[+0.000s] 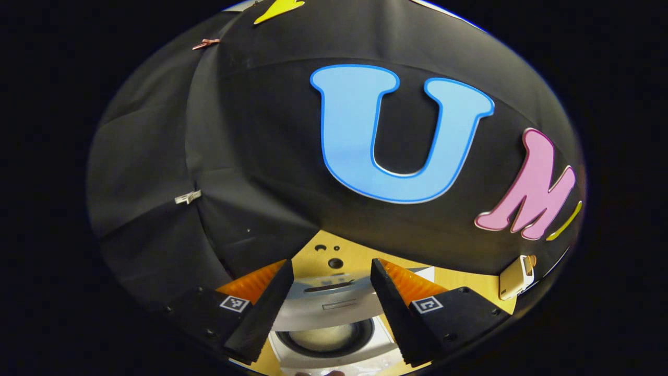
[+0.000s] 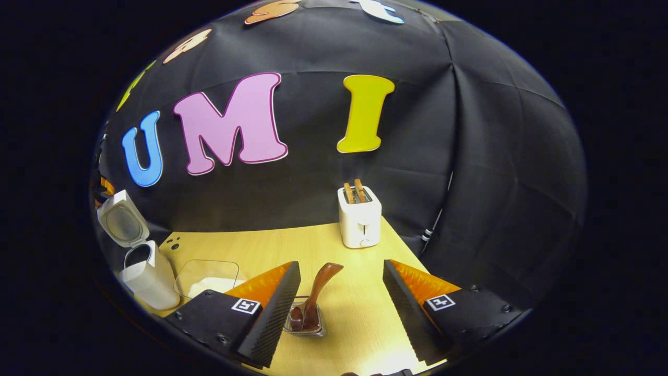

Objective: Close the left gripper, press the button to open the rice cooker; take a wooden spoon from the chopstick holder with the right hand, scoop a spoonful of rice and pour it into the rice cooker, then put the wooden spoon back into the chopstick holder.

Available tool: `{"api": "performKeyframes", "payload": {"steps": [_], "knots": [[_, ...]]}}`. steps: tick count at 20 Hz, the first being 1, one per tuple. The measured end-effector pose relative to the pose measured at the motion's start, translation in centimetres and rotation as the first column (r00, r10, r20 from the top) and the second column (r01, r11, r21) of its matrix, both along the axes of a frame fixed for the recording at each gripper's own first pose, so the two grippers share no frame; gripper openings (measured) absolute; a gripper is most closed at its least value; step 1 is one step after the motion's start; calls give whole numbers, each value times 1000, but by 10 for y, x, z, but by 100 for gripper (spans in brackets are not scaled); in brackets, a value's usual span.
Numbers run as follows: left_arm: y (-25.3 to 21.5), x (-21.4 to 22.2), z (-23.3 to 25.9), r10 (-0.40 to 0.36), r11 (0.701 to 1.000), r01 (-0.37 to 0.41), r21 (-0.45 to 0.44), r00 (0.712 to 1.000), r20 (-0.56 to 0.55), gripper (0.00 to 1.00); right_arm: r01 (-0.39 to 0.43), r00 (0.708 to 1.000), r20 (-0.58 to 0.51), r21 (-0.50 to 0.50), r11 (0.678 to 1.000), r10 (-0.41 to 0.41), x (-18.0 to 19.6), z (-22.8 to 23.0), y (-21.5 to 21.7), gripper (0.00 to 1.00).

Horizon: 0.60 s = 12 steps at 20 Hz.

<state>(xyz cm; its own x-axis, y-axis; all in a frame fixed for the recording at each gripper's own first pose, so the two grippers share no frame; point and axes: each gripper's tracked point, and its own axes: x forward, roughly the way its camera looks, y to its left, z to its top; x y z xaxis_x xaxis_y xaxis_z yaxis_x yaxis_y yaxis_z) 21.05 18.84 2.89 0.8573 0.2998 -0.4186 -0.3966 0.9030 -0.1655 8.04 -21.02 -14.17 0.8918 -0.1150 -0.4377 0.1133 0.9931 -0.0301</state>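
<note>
The rice cooker [image 2: 140, 254] stands open at the bench's [image 2: 292, 245] far left. Both tongs gape, empty; the right tongs [image 2: 342, 308] should straddle the wooden spoon [image 2: 317, 292] handle (leaning in its chopstick holder [image 2: 305, 324]) and close squarely.

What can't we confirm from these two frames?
- Rice cooker, left gripper view: inner pot contents unclear; the bottom edge and the left gripper fingers cut off its body.
- Chopstick holder, right gripper view: partly behind a right gripper finger; the wooden spoon bowl inside is hard to make out.
- Clear container, right gripper view: near side hidden by the gripper; amount of rice can't be judged.
</note>
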Motion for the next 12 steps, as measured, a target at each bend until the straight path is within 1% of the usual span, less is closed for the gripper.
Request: {"api": "performKeyframes", "payload": {"steps": [4,5,8,10,12], "knots": [[-41,-29,-56,-6,1000,4,-21,998,-56,97,-61,998,-34,16,998,62,9,-12,1,98],[-47,-34,-70,-10,1000,9,-12,998,-60,97,-76,996,-39,22,997,77,10,-15,2,98],[-61,-46,-108,-33,999,35,24,996,-86,98,-121,991,-56,30,992,122,11,-23,8,98],[-70,-51,-132,-25,999,27,17,992,-121,98,-154,984,-81,38,987,157,5,-33,16,98],[-73,-52,-152,-14,999,18,30,989,-150,98,-187,976,-108,40,982,190,-2,-43,24,98]]}}
